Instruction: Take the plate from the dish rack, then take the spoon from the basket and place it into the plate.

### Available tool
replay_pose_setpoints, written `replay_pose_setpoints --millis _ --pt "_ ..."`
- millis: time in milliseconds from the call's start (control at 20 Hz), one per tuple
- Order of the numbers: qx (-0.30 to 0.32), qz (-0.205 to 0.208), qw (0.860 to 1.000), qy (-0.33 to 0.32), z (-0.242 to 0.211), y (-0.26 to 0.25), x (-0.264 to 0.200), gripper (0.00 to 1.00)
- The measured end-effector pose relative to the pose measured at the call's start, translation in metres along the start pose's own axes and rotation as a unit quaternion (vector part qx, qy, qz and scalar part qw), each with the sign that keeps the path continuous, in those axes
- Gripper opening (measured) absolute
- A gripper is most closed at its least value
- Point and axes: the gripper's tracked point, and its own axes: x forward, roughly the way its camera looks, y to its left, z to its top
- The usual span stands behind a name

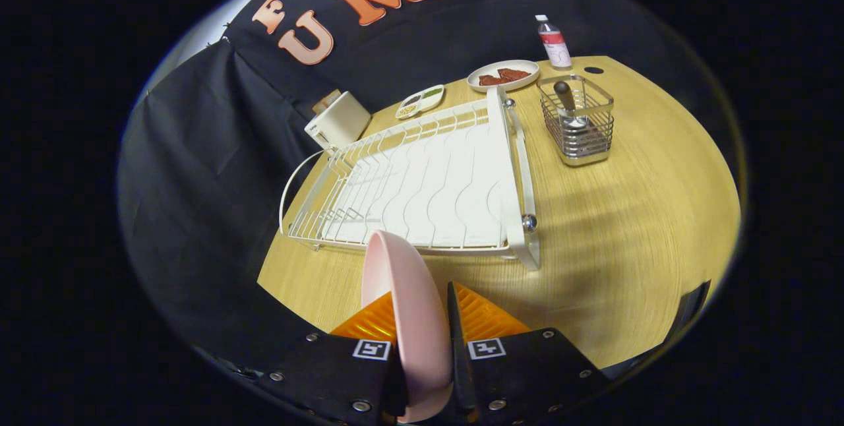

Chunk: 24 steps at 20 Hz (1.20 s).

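Plate first: the pale pink round ceramic plate (409,320) stands on edge between the two fingers of the gripper (422,327), both fingers pressing its faces, so the hold looks firm. Its rim points toward 12 o'clock, at the near rail of the white wire dish rack (422,182), which lies just ahead of the fingers and appears empty. The plate hangs above the light wooden tabletop (626,248), out of the rack but not yet set down, so I judge the first step half done.

The coming move turns on where bare table lies. Open wood spreads at about 2 o'clock from the fingers, between the rack's right rail and the square steel wire basket (575,121). That basket stands well beyond the fingers at 1 o'clock, with the spoon (567,106) upright inside it, dark handle uppermost. Laying the plate flat at 2 o'clock would likely keep the spoon's later trip short; the plate must tip from edge-on to flat first.
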Motion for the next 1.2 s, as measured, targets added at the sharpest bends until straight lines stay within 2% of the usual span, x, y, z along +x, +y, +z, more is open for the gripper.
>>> replay_pose_setpoints --millis 500,550,850,1000,1100,1200 --pt "0.085 0.042 0.995 0.016 -0.022 -0.016 0.033 0.28" --pt "0.090 0.031 0.995 0.011 -0.020 -0.023 0.038 0.28" --pt "0.127 0.029 0.992 -0.007 -0.005 -0.036 0.060 0.29" --pt "0.112 0.018 0.993 -0.014 -0.007 -0.039 0.060 0.29" --pt "0.079 -0.001 0.997 -0.027 -0.004 -0.041 0.059 0.36" --pt "0.032 -0.038 0.998 -0.032 -0.003 -0.046 0.057 0.43"
